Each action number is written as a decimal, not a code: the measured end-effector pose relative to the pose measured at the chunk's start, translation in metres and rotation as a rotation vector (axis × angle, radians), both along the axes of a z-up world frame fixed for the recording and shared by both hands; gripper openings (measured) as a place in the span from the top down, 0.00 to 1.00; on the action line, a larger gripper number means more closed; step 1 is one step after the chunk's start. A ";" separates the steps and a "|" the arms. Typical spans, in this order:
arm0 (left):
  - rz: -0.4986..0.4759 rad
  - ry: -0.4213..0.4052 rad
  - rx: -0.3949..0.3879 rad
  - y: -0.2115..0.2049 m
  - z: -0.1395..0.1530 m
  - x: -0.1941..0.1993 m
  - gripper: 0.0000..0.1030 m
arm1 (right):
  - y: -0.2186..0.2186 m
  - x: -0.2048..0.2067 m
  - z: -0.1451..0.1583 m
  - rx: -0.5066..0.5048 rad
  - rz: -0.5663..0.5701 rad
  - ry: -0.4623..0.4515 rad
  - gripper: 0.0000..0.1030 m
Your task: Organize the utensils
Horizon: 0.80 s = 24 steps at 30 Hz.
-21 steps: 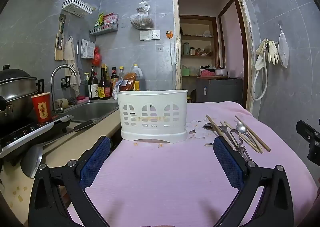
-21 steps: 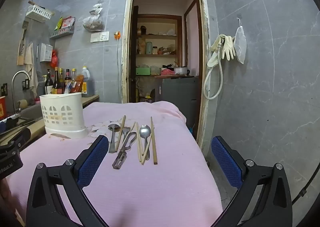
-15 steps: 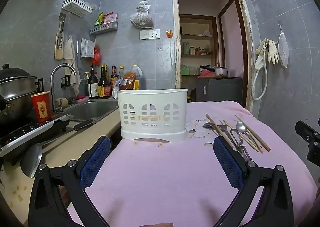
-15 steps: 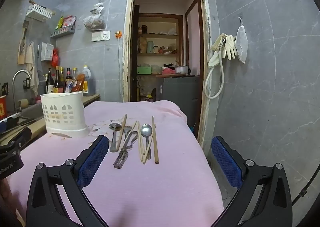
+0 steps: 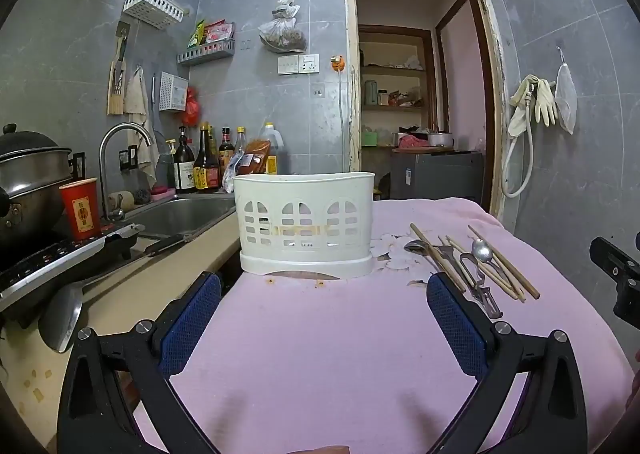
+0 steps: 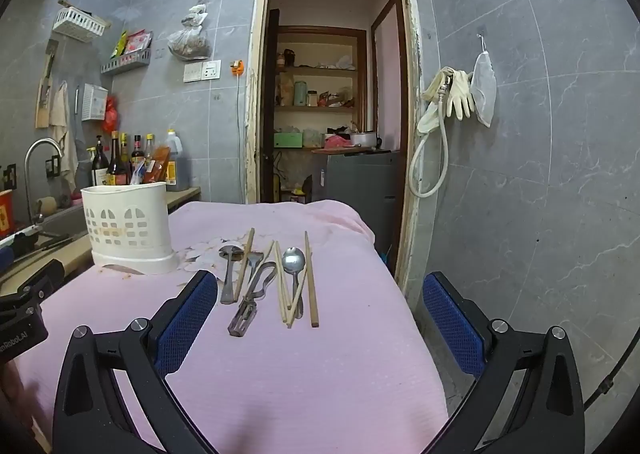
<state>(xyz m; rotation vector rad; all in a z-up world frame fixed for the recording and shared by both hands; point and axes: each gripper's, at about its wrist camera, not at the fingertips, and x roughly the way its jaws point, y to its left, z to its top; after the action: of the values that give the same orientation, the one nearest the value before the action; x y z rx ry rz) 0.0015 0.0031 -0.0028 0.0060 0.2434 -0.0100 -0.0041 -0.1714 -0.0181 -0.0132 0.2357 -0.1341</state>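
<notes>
Nothing sorted yet. Left gripper (image 5: 324, 318) and right gripper (image 6: 320, 318) both wide apart, empty. Holder (image 5: 305, 221) ahead of left gripper, looks empty; spoons (image 6: 294, 260), chopsticks (image 6: 311, 278), peeler (image 6: 252, 296) all loose on desk (image 6: 280, 374) ahead of right.

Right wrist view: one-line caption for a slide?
Open right gripper faces spoons, chopsticks and peeler on pink cloth, white utensil holder left.

- Table under a pink cloth (image 6: 320, 374).
- White slotted utensil holder (image 6: 128, 230) stands far left.
- Right of it lie two spoons (image 6: 294, 260), wooden chopsticks (image 6: 311, 282) and a metal peeler (image 6: 250, 302), close together.
</notes>
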 end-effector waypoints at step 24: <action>-0.005 0.007 -0.002 0.000 -0.001 0.000 0.02 | -0.001 0.000 0.001 -0.002 0.001 -0.004 0.00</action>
<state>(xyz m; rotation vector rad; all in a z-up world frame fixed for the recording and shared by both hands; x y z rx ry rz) 0.0012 0.0033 -0.0043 0.0050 0.2499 -0.0150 -0.0043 -0.1721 -0.0174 -0.0150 0.2318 -0.1334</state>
